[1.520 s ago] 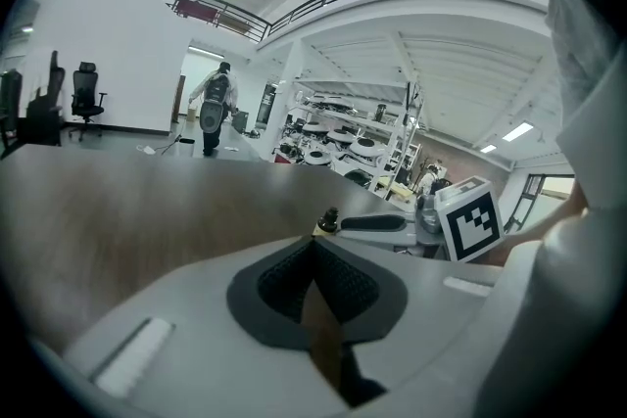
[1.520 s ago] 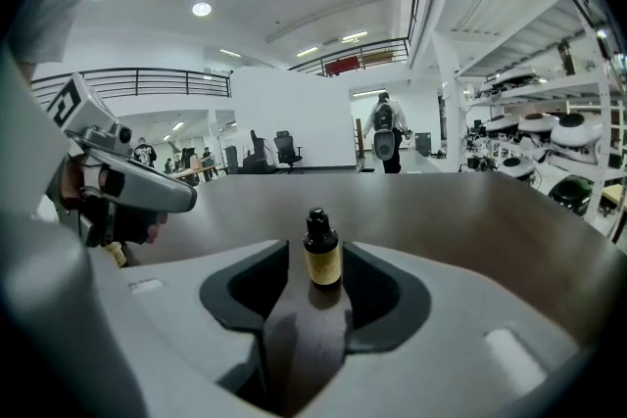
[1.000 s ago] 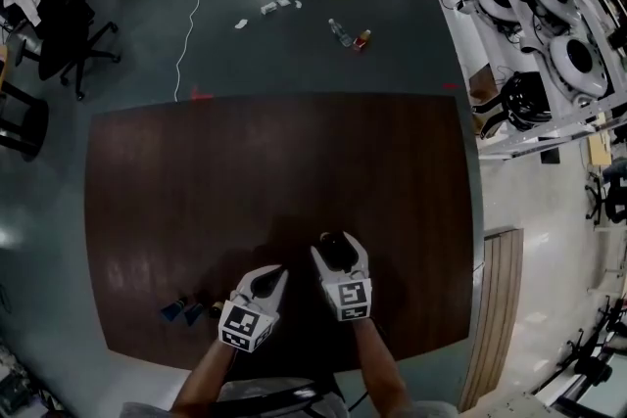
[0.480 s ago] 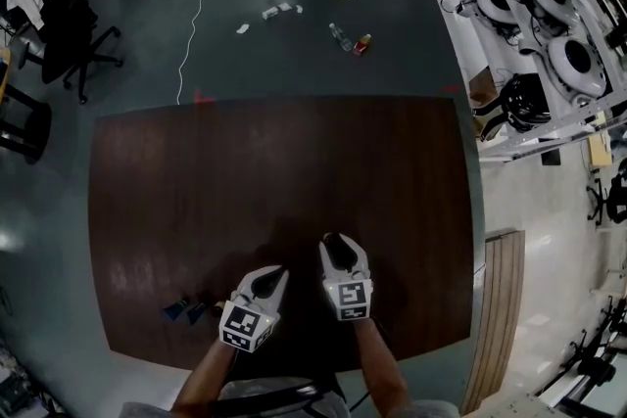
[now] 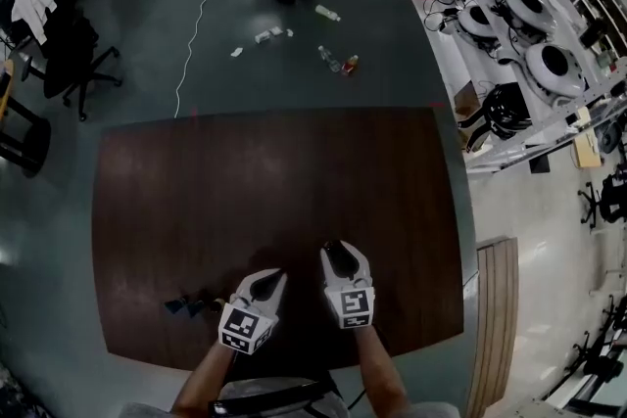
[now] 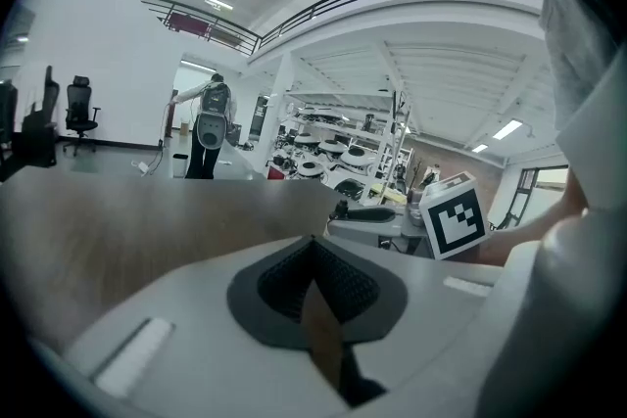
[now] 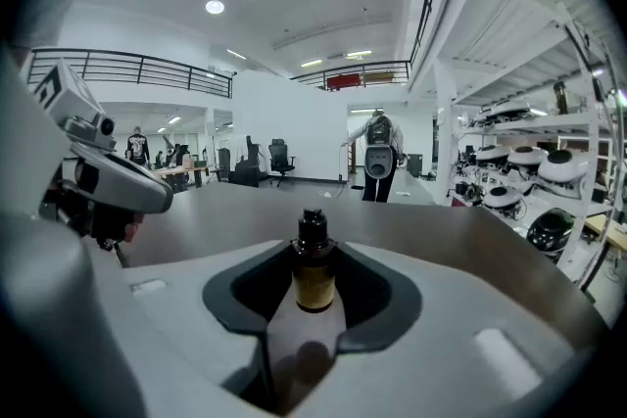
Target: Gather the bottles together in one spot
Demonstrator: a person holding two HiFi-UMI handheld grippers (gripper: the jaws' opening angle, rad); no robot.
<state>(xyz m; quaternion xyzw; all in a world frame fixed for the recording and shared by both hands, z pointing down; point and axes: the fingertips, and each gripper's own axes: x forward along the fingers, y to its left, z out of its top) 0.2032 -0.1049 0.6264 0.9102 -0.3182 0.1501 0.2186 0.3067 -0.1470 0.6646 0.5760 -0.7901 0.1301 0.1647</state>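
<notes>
Right gripper point(image 5: 336, 255) fingers have just closed on a small amber bottle point(image 7: 313, 281) (probably light, slick, breakable glass; best held round its body). The left gripper point(image 5: 270, 281) fingers are together and empty.

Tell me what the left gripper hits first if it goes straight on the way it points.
Likely the bare table top: the left gripper points slightly downward over bare wood. The right gripper sits off to its right, seemingly clear of that line, though depth is unclear.

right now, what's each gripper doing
left gripper: closed, empty
right gripper: just closed on the small brown bottle
</notes>
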